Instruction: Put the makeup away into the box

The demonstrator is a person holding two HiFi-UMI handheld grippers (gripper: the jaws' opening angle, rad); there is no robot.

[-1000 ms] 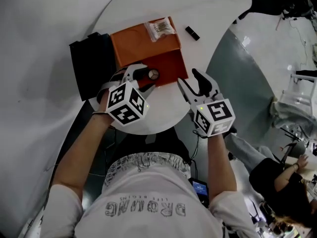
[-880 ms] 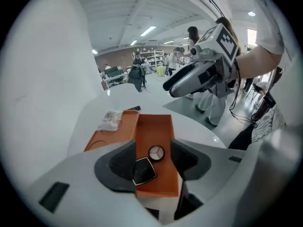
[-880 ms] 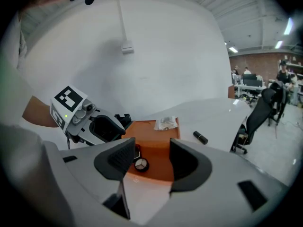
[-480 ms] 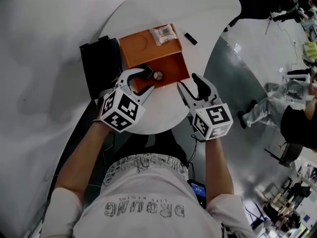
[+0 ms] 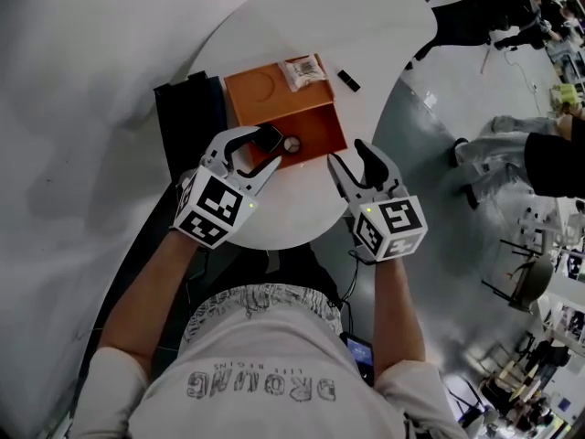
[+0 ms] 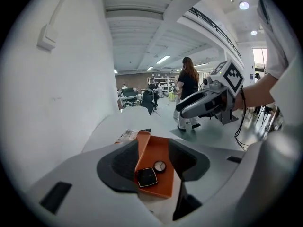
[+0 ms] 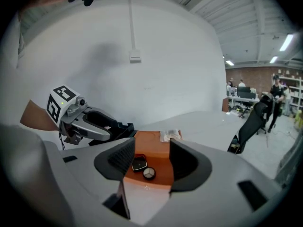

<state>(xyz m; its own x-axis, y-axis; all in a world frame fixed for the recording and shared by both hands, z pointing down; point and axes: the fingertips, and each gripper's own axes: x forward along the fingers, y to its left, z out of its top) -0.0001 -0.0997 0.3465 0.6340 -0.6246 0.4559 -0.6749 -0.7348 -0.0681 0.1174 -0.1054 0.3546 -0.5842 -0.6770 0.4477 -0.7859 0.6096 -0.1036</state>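
Beyond our left tool (image 5: pixel 271 150), whose empty jaws have just been closing, and our wide, empty right tool (image 5: pixel 349 154), 2 compacts (image 6: pixel 147 177) are lying in the box (image 5: pixel 265 90).

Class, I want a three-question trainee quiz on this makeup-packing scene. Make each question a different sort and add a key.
1. True or false: the right gripper holds something.
2. How many makeup items lie inside the orange box? A one, B two, C four.
3. Fill in: the small black stick lies outside the box, on the white ___.

Key
1. False: its jaws are apart and empty.
2. B: a square compact and a round compact.
3. table.
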